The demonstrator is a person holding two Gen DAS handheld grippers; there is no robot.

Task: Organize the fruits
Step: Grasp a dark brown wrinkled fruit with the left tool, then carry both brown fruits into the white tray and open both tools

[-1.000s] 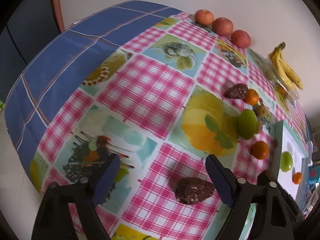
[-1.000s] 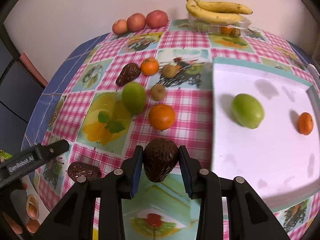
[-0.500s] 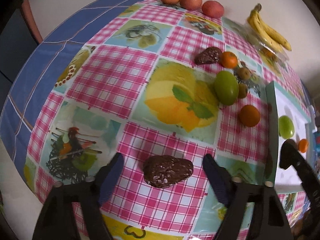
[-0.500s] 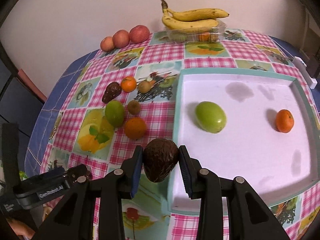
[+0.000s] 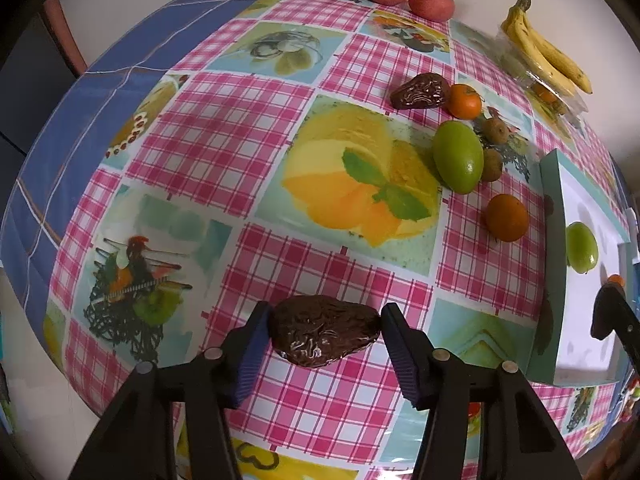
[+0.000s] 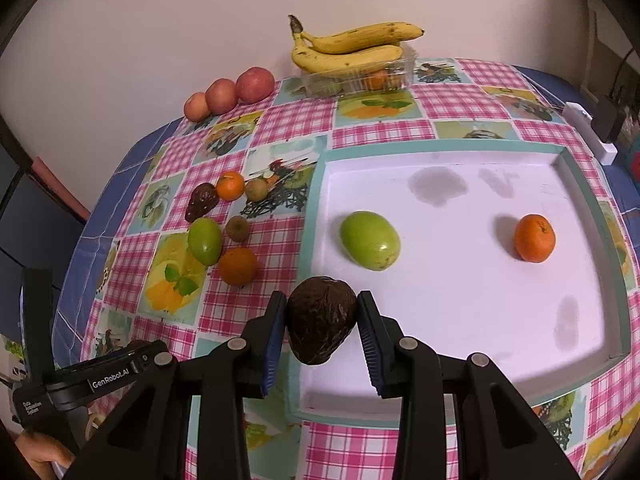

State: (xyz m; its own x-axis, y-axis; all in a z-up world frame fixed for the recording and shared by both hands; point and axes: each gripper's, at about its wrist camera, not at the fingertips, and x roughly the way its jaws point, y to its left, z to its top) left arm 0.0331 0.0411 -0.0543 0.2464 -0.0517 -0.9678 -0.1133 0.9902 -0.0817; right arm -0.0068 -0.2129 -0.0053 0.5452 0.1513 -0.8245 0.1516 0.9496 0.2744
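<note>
Checked pink oilcloth covers the table (image 6: 372,132), and above its near edge my right gripper (image 6: 322,326) clamps a dark avocado (image 6: 321,326), which I should carry further over the white tray (image 6: 460,300) and set down clear of the green mango (image 6: 370,240). My left gripper (image 5: 322,334) brackets a second avocado (image 5: 323,330) lying on the cloth, jaws parted and apparently touching only one side, so I'd centre it before closing gently.

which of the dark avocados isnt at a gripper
The avocado lying on the cloth beside the small orange, far from both grippers. One other is clamped in the right gripper; another sits between the left gripper's fingers.
</note>
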